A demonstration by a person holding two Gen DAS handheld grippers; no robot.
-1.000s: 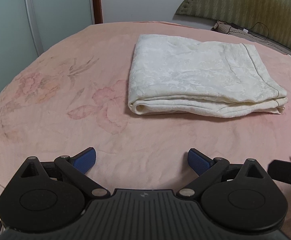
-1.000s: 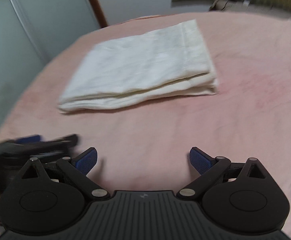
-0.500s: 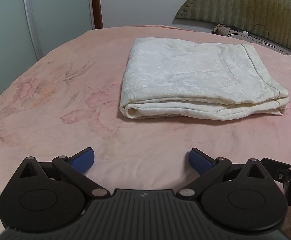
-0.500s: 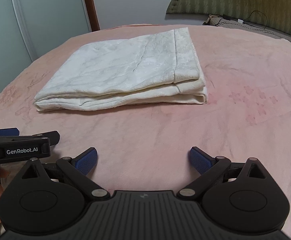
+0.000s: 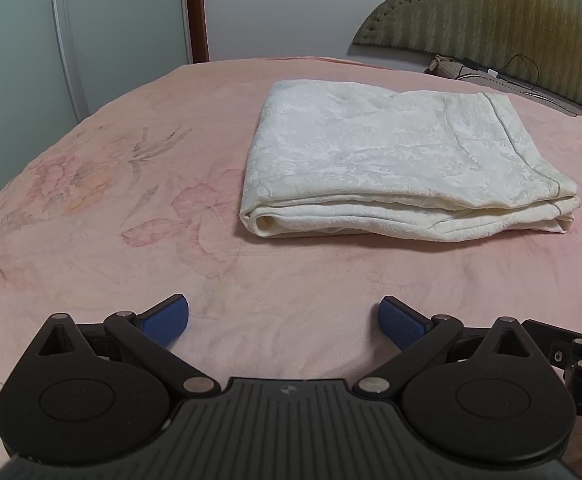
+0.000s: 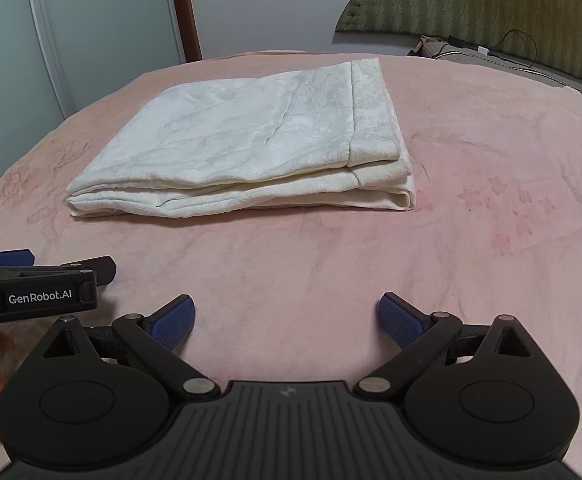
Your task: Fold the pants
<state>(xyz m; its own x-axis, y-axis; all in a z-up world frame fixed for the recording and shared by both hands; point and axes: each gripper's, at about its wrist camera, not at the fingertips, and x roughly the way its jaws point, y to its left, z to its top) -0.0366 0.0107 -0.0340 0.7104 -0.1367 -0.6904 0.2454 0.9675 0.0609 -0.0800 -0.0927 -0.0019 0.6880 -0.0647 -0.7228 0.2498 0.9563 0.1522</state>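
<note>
The cream pants point(image 5: 403, 164) are seen folded into a flat stack on the pink blanket point(image 5: 111, 208), in the middle of the bed. The left gripper point(image 5: 283, 316) is held low over the blanket, near the stack but not touching it, with its blue tips wide apart and nothing between them. The right gripper point(image 6: 287, 320) is held the same way, wide apart and empty. The stack could be spoiled if the loose top layer is snagged by a tip, or if the soft blanket is tugged under it. No boxes, baskets or other containers are seen.
</note>
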